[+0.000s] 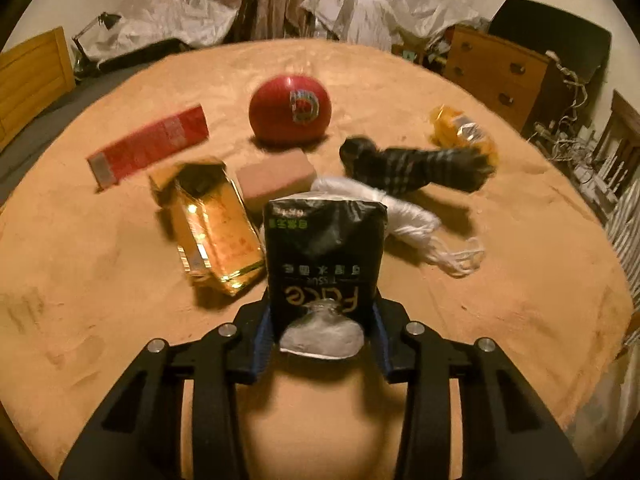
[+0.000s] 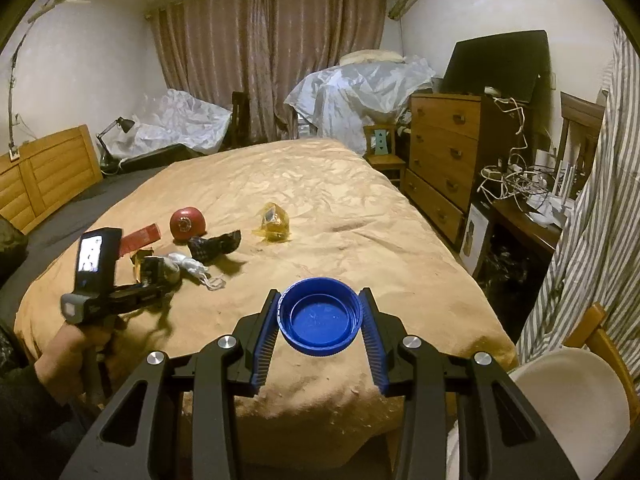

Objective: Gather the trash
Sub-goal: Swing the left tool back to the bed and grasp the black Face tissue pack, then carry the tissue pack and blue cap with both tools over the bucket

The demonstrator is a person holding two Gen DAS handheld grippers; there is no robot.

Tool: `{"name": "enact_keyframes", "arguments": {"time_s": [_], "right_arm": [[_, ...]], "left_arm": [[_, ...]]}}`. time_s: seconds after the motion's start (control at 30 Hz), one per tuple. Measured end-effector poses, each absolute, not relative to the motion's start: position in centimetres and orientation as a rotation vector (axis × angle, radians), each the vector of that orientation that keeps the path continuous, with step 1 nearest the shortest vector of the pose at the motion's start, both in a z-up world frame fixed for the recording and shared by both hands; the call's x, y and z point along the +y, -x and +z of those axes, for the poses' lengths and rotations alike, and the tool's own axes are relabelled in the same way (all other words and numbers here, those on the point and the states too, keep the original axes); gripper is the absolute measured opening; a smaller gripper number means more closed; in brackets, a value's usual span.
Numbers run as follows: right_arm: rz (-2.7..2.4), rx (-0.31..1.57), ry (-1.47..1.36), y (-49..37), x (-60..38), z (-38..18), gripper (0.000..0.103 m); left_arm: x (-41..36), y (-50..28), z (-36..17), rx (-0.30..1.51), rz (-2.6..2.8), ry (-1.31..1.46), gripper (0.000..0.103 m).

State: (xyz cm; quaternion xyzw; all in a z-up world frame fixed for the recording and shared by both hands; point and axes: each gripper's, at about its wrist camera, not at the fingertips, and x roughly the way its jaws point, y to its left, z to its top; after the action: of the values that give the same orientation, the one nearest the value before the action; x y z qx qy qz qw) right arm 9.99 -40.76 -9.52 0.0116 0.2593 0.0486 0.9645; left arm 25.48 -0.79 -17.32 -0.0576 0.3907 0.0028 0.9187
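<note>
Closest in the right wrist view, the right gripper (image 2: 320, 316) pinches a blue bottle cap (image 2: 320, 316) between its fingers, hollow side up, above the near edge of the bed (image 2: 340, 208). Only this view shows the left gripper (image 2: 154, 276) from outside, at 9 o'clock, held in a hand (image 2: 76, 352). The left wrist view alone shows the left gripper's fingers (image 1: 260, 336) gripping a black tissue pack (image 1: 324, 256). Behind that lie a gold box (image 1: 212, 232), white cord (image 1: 412, 220), a dark sock (image 1: 416, 168), a red ball (image 1: 290, 109) and a yellow wrapper (image 1: 460, 128).
</note>
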Motion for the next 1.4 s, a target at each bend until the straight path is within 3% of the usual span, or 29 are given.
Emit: {"name": "enact_keyframes", "arguments": {"time_s": [0.47, 0.9, 1.2, 1.4], "right_arm": [[0.107, 0.373, -0.031, -6.6, -39.2, -5.8, 0.041], [0.221, 0.316, -0.043, -5.2, -36.0, -2.0, 0.041], [-0.007, 0.413, -0.001, 1.1, -48.5, 4.0, 0.041], [-0.109, 0.569, -0.044, 3.8, -57.1, 3.6, 0.041]], "left_arm": [[-6.8, -14.1, -4.7, 0.504, -0.163, 0.073, 0.038], [-5.9, -11.8, -2.5, 0.475, -0.148, 0.048, 0.038], [-16.4, -11.8, 0.1, 0.503, -0.464, -0.029, 0.038], [-25.5, -11.2, -0.4, 0.576, -0.672, -0.129, 0.038]]}}
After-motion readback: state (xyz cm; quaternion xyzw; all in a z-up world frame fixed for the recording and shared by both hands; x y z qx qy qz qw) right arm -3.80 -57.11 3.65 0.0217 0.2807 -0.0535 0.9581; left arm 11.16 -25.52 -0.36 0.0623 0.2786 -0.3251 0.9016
